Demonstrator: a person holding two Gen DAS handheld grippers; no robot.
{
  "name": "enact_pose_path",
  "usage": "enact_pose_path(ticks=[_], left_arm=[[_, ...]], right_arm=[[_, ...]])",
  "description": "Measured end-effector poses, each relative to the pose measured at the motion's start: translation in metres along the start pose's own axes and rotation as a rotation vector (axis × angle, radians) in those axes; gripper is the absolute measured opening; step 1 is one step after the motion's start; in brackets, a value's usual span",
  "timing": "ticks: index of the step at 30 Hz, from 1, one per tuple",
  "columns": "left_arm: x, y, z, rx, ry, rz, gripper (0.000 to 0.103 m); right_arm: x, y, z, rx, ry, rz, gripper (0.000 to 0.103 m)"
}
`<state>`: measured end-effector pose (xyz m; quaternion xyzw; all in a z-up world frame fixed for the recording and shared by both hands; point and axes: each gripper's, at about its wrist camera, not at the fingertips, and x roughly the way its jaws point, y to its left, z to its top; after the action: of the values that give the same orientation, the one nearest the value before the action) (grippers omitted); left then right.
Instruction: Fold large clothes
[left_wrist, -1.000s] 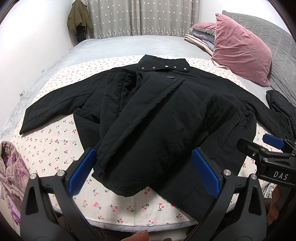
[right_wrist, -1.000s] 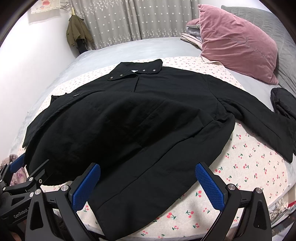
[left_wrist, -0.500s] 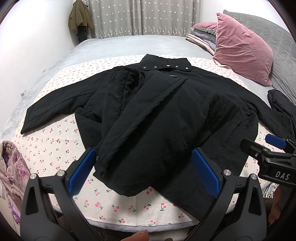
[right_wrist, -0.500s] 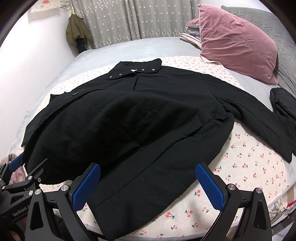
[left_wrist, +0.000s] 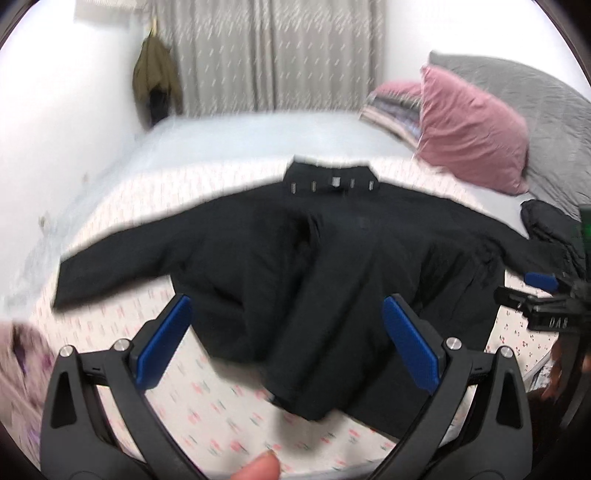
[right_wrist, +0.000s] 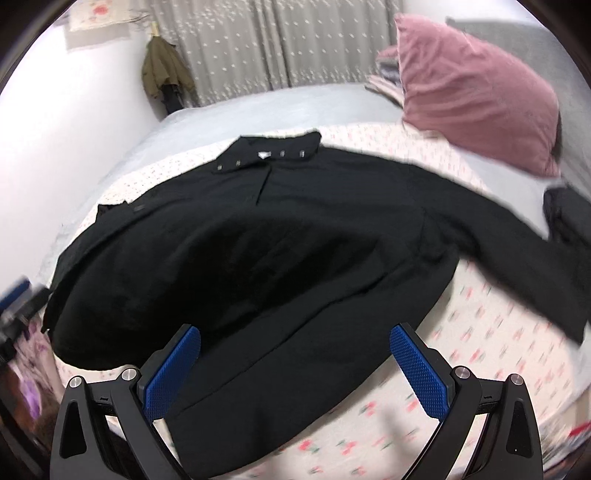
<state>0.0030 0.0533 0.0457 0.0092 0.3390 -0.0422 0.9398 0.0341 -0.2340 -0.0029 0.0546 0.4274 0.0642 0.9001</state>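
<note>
A large black jacket (left_wrist: 325, 258) lies spread front-up on a cherry-print sheet (left_wrist: 221, 413) on the bed, collar at the far side, both sleeves out to the sides; it also shows in the right wrist view (right_wrist: 258, 258). My left gripper (left_wrist: 288, 343) is open and empty, held above the jacket's near hem. My right gripper (right_wrist: 295, 373) is open and empty above the hem further right; it also shows at the right edge of the left wrist view (left_wrist: 543, 295). Both views are motion-blurred.
A pink pillow (left_wrist: 476, 125) and folded bedding (left_wrist: 391, 107) lie at the back right. A dark garment (left_wrist: 550, 229) lies at the right, a purple flowered cloth (left_wrist: 22, 354) at the near left. An olive coat (left_wrist: 155, 70) hangs by the curtain.
Both grippers have lifted and pulled back from the bed, so the jacket sits lower and smaller in both views. The jacket has not moved. Both stay open.
</note>
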Motion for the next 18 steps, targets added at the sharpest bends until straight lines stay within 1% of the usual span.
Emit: enact_pose_path(ticks=[1,2,3,4,5,6,7,8,9,10,11,12,13,14,15,18], left_arm=[[-0.003,0.009,0.009,0.021,-0.03,-0.002,0.102],[0.0,0.014,0.018,0.046,-0.015,0.006,0.102],[0.002,0.019,0.026,0.066,-0.019,0.007,0.102],[0.011,0.028,0.037,0.092,-0.004,-0.01,0.102],[0.014,0.034,0.044,0.104,-0.024,-0.027,0.102],[0.028,0.046,0.055,0.107,-0.016,-0.051,0.102],[0.04,0.055,0.063,0.106,0.006,-0.054,0.102],[0.054,0.066,0.065,0.077,0.029,-0.077,0.102],[0.077,0.077,0.07,0.068,0.073,-0.087,0.102],[0.092,0.084,0.076,0.073,0.101,-0.083,0.102],[0.105,0.087,0.082,0.089,0.117,-0.076,0.102],[0.126,0.095,0.086,0.1,0.134,-0.101,0.102],[0.141,0.097,0.091,0.123,0.145,-0.11,0.102],[0.161,0.1,0.097,0.151,0.154,-0.125,0.102],[0.181,0.103,0.11,0.2,0.172,-0.114,0.102],[0.237,0.115,0.123,0.226,0.223,-0.127,0.102]], right_arm=[[-0.003,-0.004,0.008,-0.023,-0.009,0.007,0.103],[-0.004,-0.006,0.015,-0.038,-0.011,0.018,0.103],[-0.005,-0.011,0.025,-0.052,-0.013,0.034,0.103],[-0.005,-0.015,0.035,-0.062,-0.014,0.052,0.103],[-0.002,-0.02,0.046,-0.079,-0.009,0.078,0.103],[0.003,-0.024,0.059,-0.098,0.003,0.09,0.103],[0.009,-0.028,0.071,-0.122,0.021,0.093,0.103],[0.017,-0.03,0.08,-0.141,0.042,0.101,0.103],[0.027,-0.035,0.092,-0.152,0.072,0.121,0.103],[0.039,-0.041,0.104,-0.146,0.101,0.135,0.103],[0.049,-0.046,0.112,-0.136,0.117,0.139,0.103],[0.063,-0.053,0.124,-0.13,0.136,0.147,0.103],[0.075,-0.059,0.134,-0.132,0.151,0.156,0.103],[0.087,-0.063,0.142,-0.137,0.16,0.164,0.103],[0.102,-0.07,0.152,-0.141,0.173,0.164,0.103],[0.149,-0.089,0.18,-0.141,0.202,0.119,0.103]])
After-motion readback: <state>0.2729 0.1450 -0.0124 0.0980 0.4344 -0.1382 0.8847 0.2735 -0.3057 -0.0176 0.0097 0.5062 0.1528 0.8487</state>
